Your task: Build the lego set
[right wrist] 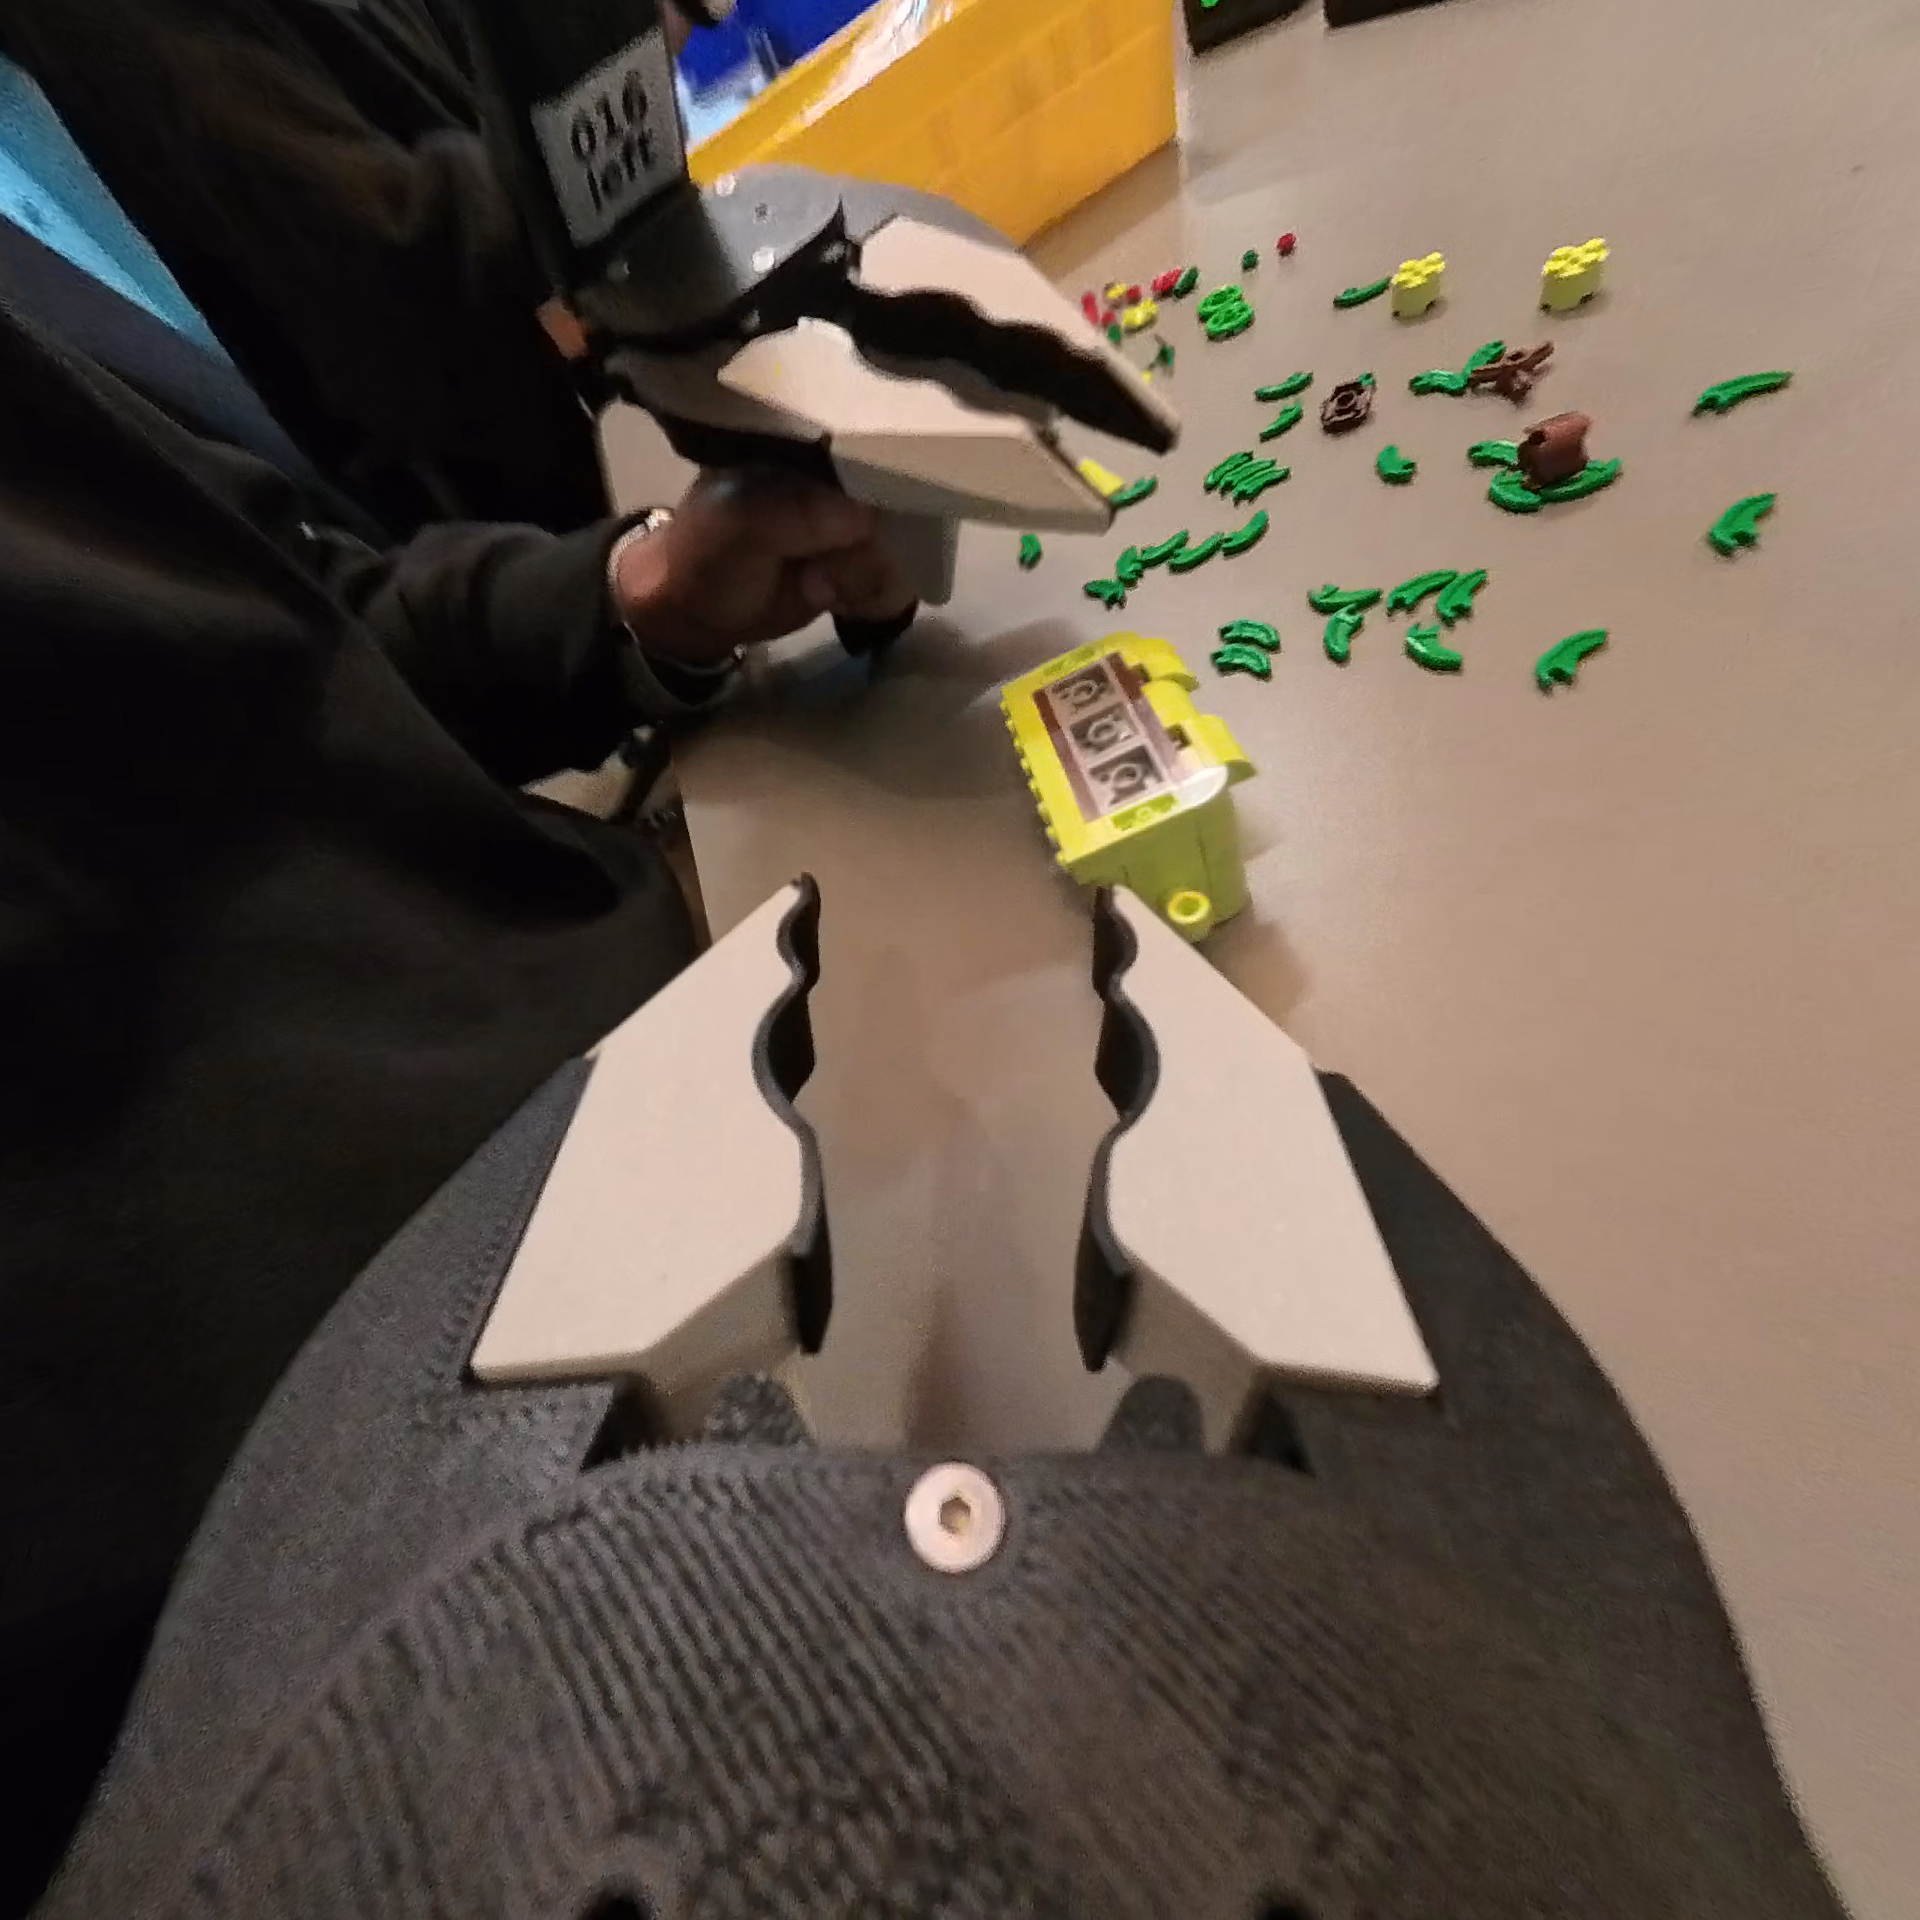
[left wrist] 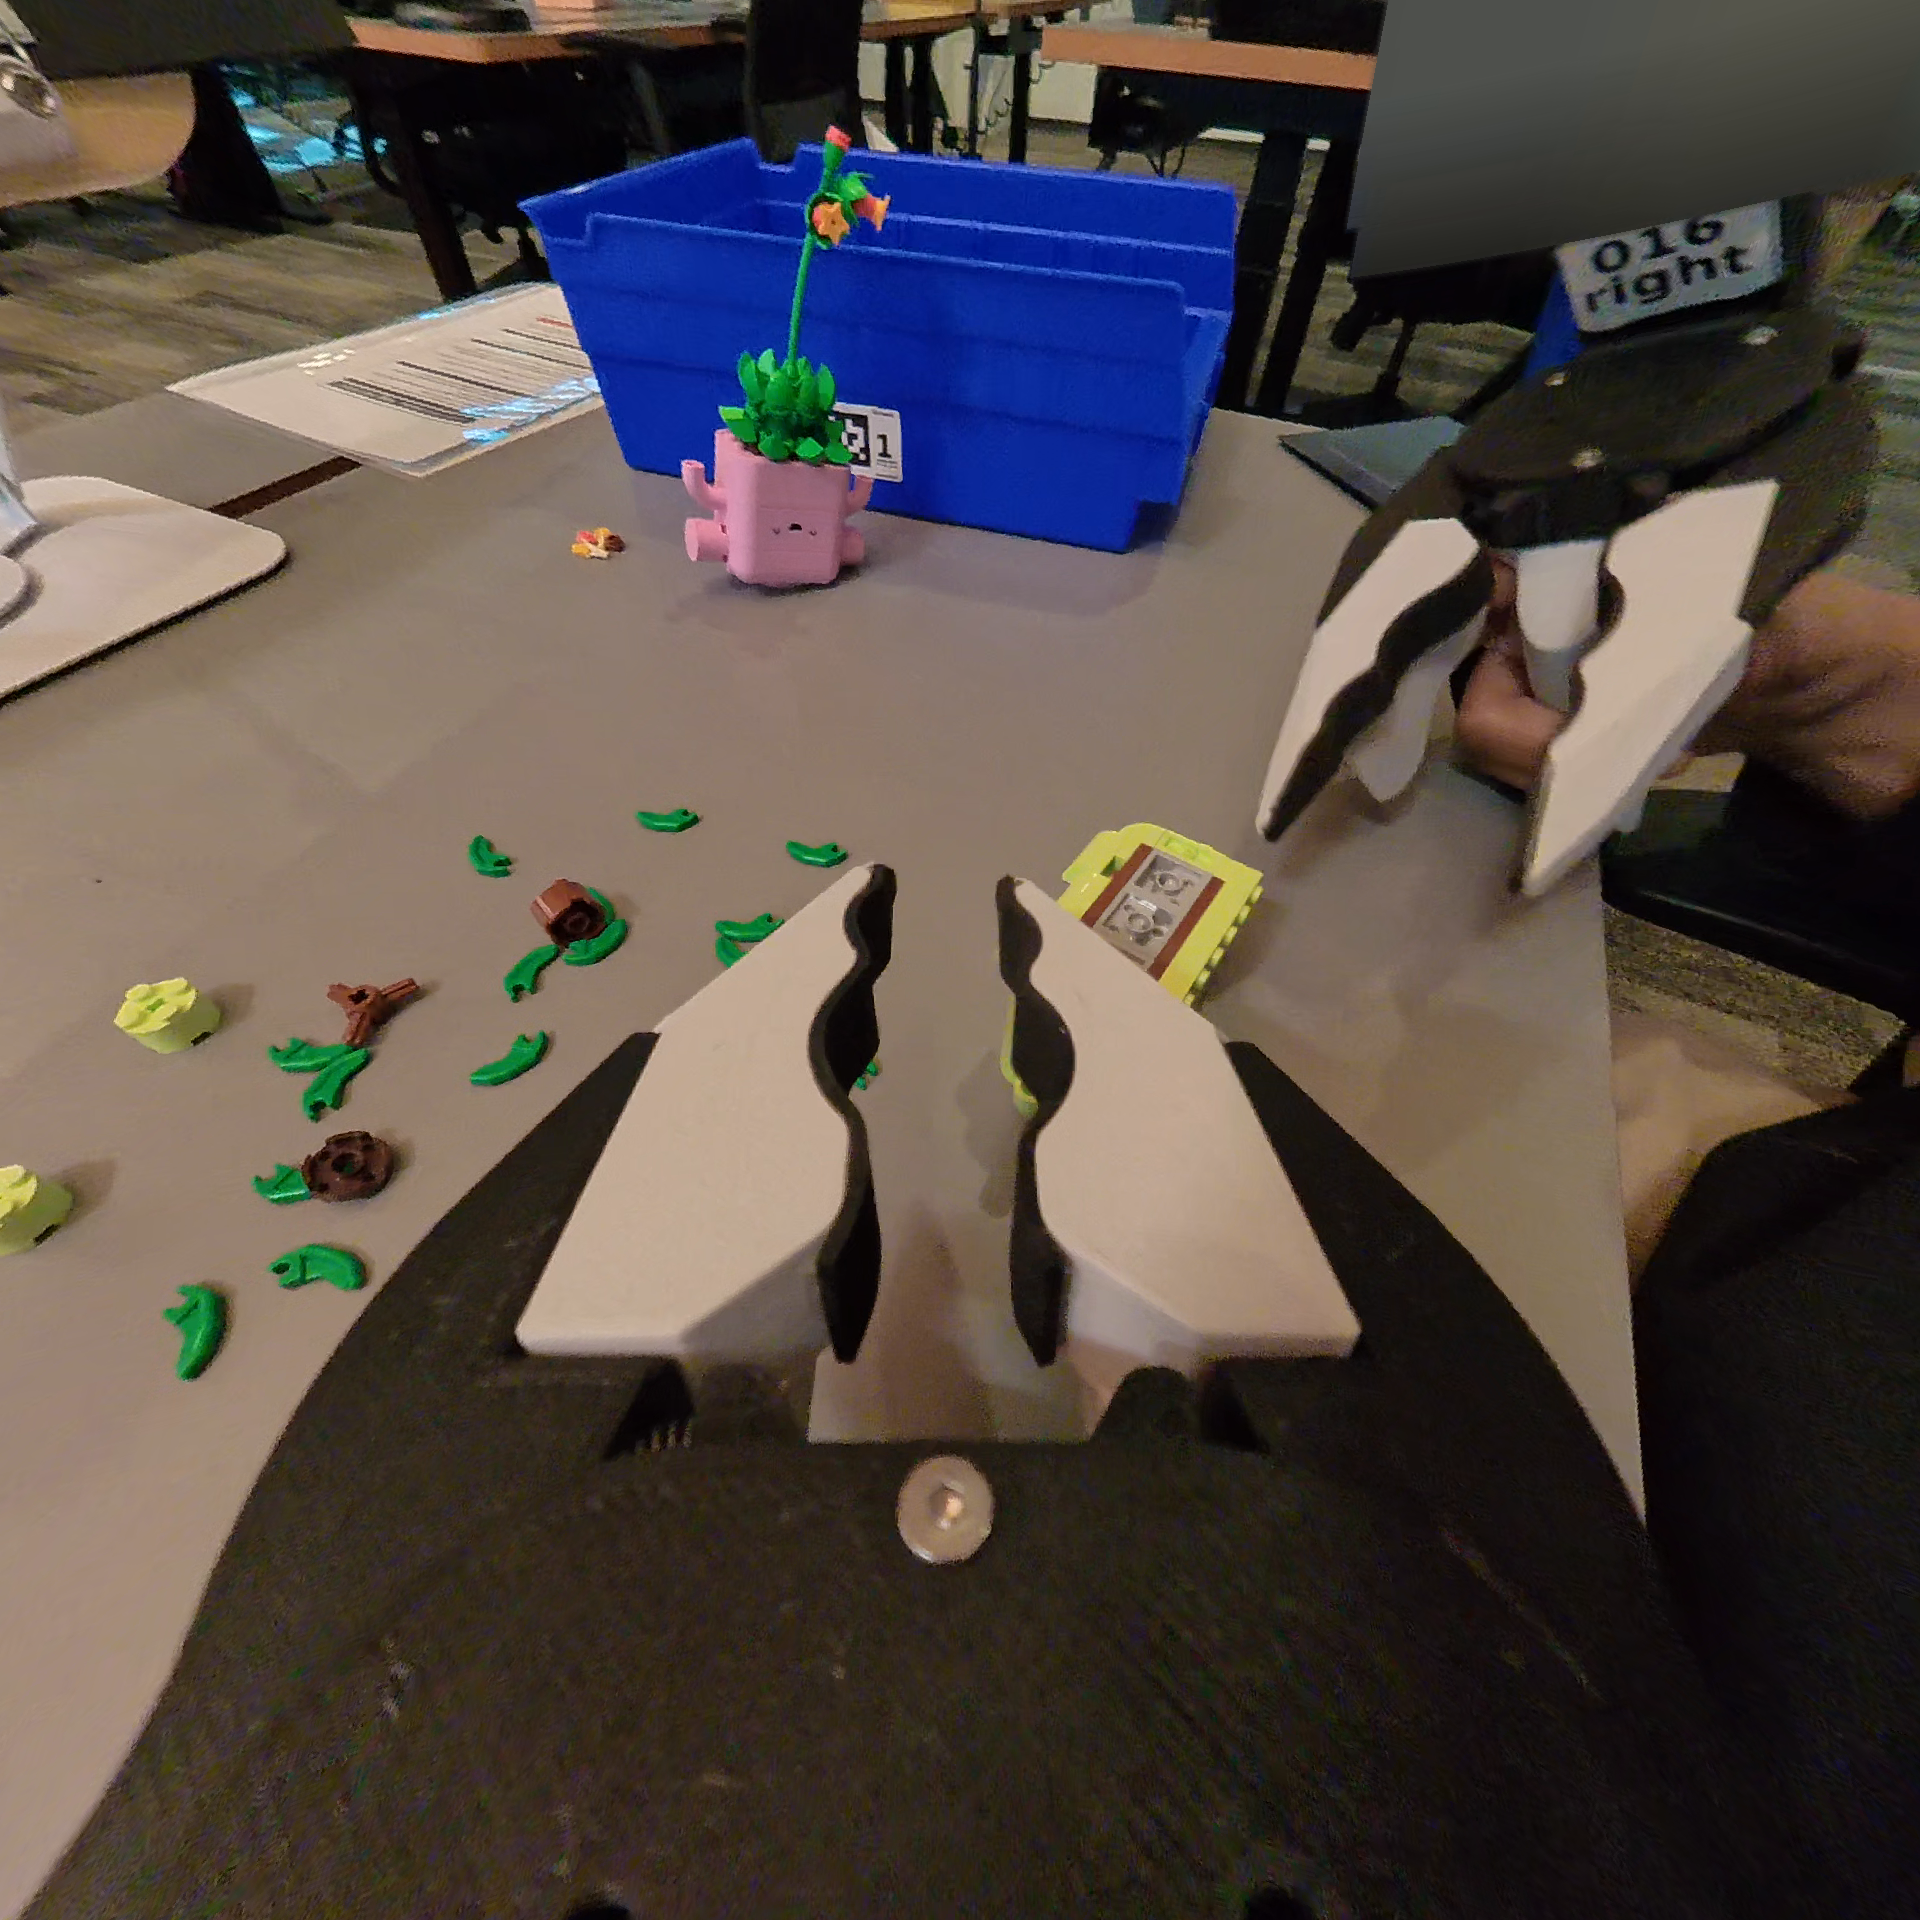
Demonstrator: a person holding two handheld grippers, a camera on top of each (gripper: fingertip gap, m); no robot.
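Observation:
A lime-green pot assembly (left wrist: 1164,914) with grey plates and brown strips lies on its side on the grey table; it also shows in the right wrist view (right wrist: 1132,769). My left gripper (left wrist: 945,883) is open with a narrow gap, empty, hovering just left of the assembly; it shows in the right wrist view (right wrist: 1141,473) too. My right gripper (right wrist: 953,899) is open and empty, just short of the assembly, and shows raised at the right in the left wrist view (left wrist: 1403,857). Several green leaf pieces (left wrist: 509,1060) lie scattered to the left.
A finished pink pot with a tall flower (left wrist: 779,509) stands before a blue bin (left wrist: 935,343). Brown pieces (left wrist: 348,1164), lime round bricks (left wrist: 166,1018) and a paper sheet (left wrist: 416,374) lie at the left. A yellow bin (right wrist: 966,94) is at the back. A dark sleeve (right wrist: 312,727) fills the left. The gap from one gripper's tips to the other's is roughly 10 cm.

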